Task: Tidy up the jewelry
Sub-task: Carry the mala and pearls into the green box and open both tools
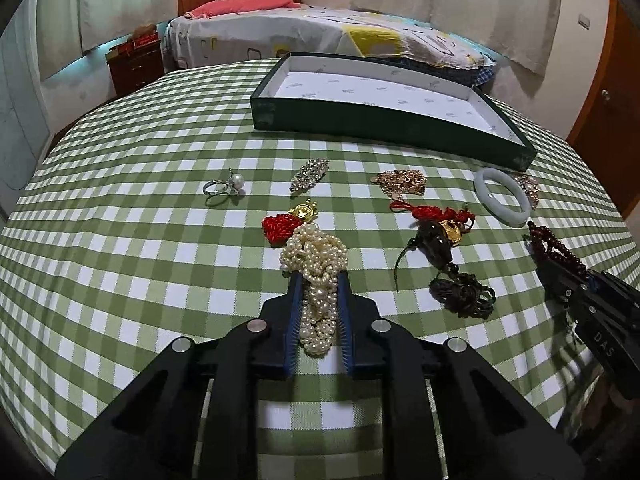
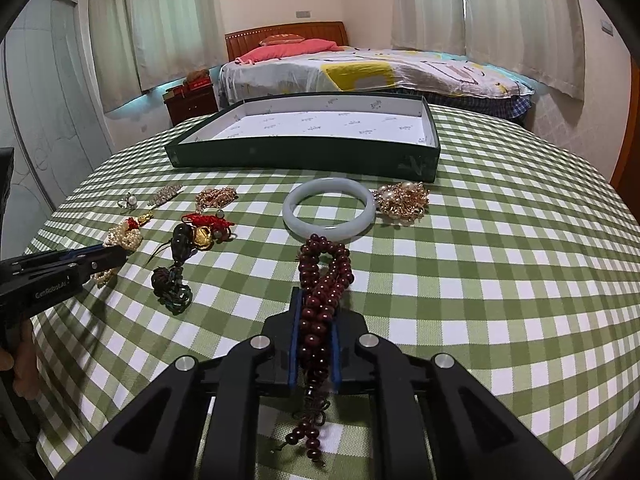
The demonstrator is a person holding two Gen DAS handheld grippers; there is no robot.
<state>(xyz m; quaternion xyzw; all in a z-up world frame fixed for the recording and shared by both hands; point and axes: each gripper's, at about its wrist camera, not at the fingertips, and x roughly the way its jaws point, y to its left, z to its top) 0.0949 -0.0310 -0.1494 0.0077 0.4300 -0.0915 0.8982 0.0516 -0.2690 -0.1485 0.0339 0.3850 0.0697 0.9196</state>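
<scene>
Left gripper clamped on pearl strand, right gripper on dark-red beads, both mid-bundle for carrying to far tray.

Place: a home bedroom, where I stand at a checked tablecloth;
Bed: made bed with wooden headboard, pink pillow;
Around: pale curtains, bedside cabinet
</scene>
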